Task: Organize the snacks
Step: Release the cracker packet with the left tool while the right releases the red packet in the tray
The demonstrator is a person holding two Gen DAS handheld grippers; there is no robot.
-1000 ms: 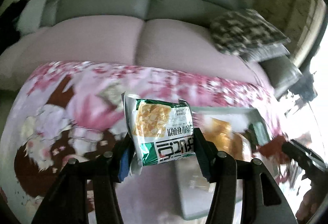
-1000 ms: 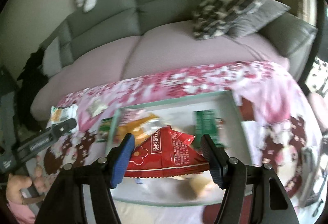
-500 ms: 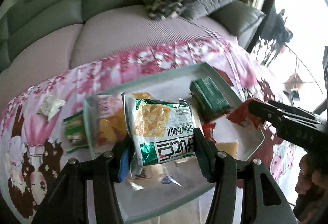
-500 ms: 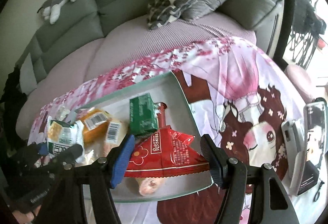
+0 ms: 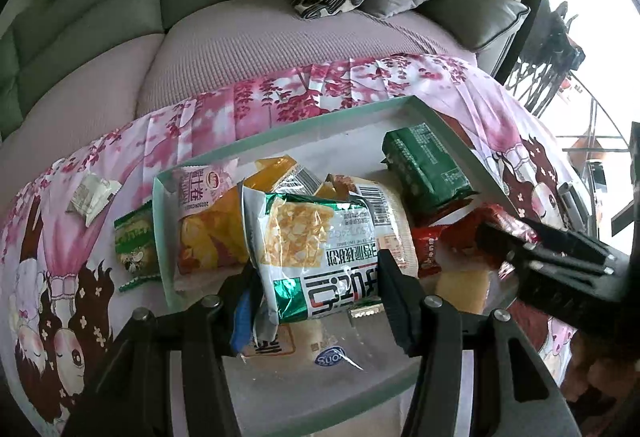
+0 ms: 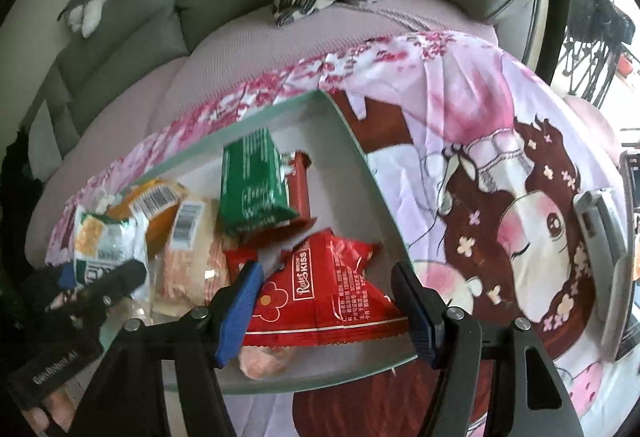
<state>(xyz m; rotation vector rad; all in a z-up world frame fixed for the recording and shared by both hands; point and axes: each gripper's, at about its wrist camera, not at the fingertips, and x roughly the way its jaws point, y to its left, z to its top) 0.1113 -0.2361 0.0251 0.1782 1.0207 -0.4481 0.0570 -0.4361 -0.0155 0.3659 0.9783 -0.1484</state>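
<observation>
We judge the sorting well under way but not finished. Our landmark is the pale green tray (image 5: 280, 131) on the pink printed cloth (image 5: 400, 77) that covers the worktop. Inside the tray already lie a dark green packet (image 5: 428, 169) near its far right corner, a yellow-orange bag (image 5: 208, 233) at its left wall, a barcode-labelled bun pack (image 5: 384, 213) in the middle, and a red wrapper (image 6: 300, 181) beside the green one. Our left gripper (image 5: 316, 277) hangs over the tray's near middle with its jaws clamped on a green-and-white cracker pack (image 5: 316, 249). Our right gripper (image 6: 324, 305) hangs over the tray's near right corner, jaws closed on a red snack bag (image 6: 320, 297). Neither pack has been set down yet, as far as we can tell. Left of the tray, outside its wall, a small green packet (image 5: 134, 237) and, farther off, a small white sachet (image 5: 90, 193) lie on the cloth. We reckon two releases and those two pick-ups remain.
</observation>
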